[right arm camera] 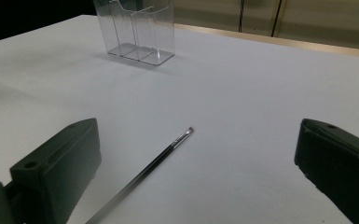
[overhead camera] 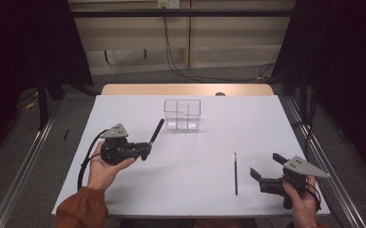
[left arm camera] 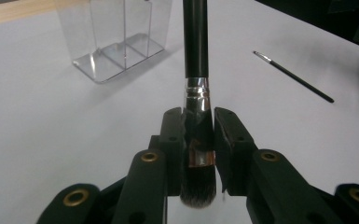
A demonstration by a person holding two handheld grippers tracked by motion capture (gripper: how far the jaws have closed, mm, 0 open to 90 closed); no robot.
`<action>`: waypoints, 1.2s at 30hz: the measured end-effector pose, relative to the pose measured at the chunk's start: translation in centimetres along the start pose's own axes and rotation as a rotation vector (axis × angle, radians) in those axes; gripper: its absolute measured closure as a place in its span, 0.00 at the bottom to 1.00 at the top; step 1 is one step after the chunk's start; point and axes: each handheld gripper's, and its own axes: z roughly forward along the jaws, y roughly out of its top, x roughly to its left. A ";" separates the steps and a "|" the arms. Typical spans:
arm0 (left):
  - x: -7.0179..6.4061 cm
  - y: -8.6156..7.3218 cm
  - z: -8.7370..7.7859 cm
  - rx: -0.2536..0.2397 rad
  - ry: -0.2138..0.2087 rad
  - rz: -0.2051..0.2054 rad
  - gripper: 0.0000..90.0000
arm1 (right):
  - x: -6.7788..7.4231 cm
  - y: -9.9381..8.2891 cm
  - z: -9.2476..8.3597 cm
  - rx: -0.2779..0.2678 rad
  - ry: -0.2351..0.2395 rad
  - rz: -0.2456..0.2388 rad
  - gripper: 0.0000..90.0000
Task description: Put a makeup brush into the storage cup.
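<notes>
My left gripper [overhead camera: 146, 150] [left arm camera: 198, 135] is shut on a thick makeup brush [overhead camera: 156, 131] [left arm camera: 196, 42], a person's hand holding it at the table's left. Its pads clamp the metal ferrule. The dark bristles point back toward the camera, and the black handle points toward a clear acrylic organizer [overhead camera: 182, 114] [left arm camera: 116, 32]. A thin black brush [overhead camera: 235, 173] [right arm camera: 144, 175] lies flat on the white table at the right. My right gripper [overhead camera: 264, 164] [right arm camera: 198, 140] is open just right of it, low over the table. The thin brush's tip lies in front of the wide gap between the jaws.
The organizer [right arm camera: 137, 30] has several empty compartments and stands upright at the table's far middle. The white table top [overhead camera: 195, 156] ends in a wooden strip at the far edge. Dark curtains and metal rails flank both sides.
</notes>
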 end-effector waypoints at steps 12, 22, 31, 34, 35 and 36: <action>-1.7 0.7 1.2 0.019 -0.063 0.041 0.83 | 0.0 0.0 0.0 -0.001 0.002 0.001 0.00; -3.0 1.5 2.4 0.047 -0.111 0.079 0.83 | 0.0 0.0 0.0 0.000 0.003 0.000 0.00; -3.9 2.2 3.4 0.083 -0.143 0.110 0.83 | 0.1 0.0 0.0 -0.003 0.013 -0.012 0.00; -4.2 2.5 3.6 0.093 -0.153 0.117 0.83 | 0.2 0.0 0.1 -0.005 0.026 -0.020 0.00; -4.3 2.6 3.6 0.104 -0.158 0.120 0.83 | 0.3 0.1 0.1 -0.005 0.030 -0.023 0.00; -4.4 2.7 3.7 0.109 -0.158 0.125 0.83 | 0.3 0.1 0.1 -0.003 0.037 -0.029 0.00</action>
